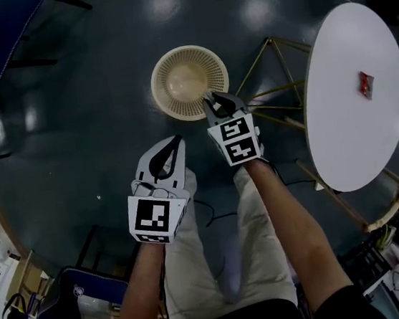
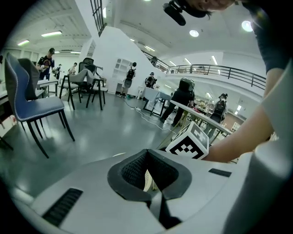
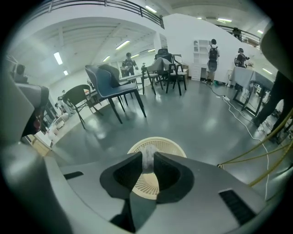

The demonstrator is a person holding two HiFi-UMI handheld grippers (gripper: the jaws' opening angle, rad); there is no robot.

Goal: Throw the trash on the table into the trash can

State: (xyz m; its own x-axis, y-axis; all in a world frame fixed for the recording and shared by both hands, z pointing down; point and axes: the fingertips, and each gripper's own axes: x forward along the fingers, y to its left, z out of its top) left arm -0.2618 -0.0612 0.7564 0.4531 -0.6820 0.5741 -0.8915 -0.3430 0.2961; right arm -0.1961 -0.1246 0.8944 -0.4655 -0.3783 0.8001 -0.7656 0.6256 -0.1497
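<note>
Right, closest in: left gripper (image 1: 168, 152) held low by the thigh, at about 7 o'clock from the bin. Its jaws are pressed together w/ nothing between them; only a sliver of cream mesh shows thru the hollow behind the tips. Next out, right gripper (image 1: 216, 105): forearm stretched fwd, marker cube facing up, nose aimed toward 11 o'clock and down, tips hanging over the near rim of the trash can (image 1: 188, 82), at its 5 o'clock edge. Jaws nipped tight on a small pale scrap (image 3: 147, 161), which stands roughly upright between the pads. Key bit: the bin mouth lies directly beyond and below that scrap, so I'd judge the drop needs just a nudge toward 11 and a release. Right is clearly the working hand; left sits farther back. Further off, at 3 o'clock, the white round table (image 1: 347, 130) w/ one red wrapper (image 1: 367, 84) on it, well apart from both grippers.
</note>
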